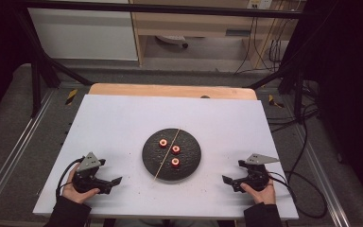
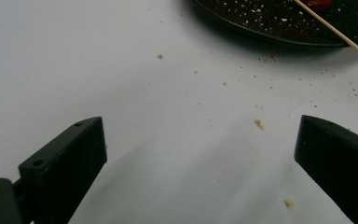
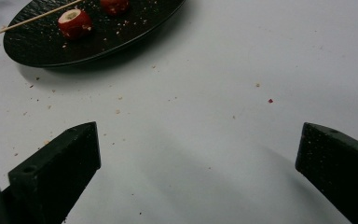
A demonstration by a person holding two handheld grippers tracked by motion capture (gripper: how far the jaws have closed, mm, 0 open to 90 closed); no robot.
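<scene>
A round black plate sits mid-table with three red cored fruit pieces on it. A thin wooden skewer lies across the plate and sticks out over its near rim. My left gripper rests on the white board at the near left, open, nothing between its jaws; the plate's rim and the skewer lie ahead of it. At the near right my right gripper rests open and empty, facing the plate, a red piece and the skewer.
The white board covers a wooden table. Crumbs are scattered around the plate. Black frame bars and cables stand at the right and back. A cabinet and shelf stand beyond the table.
</scene>
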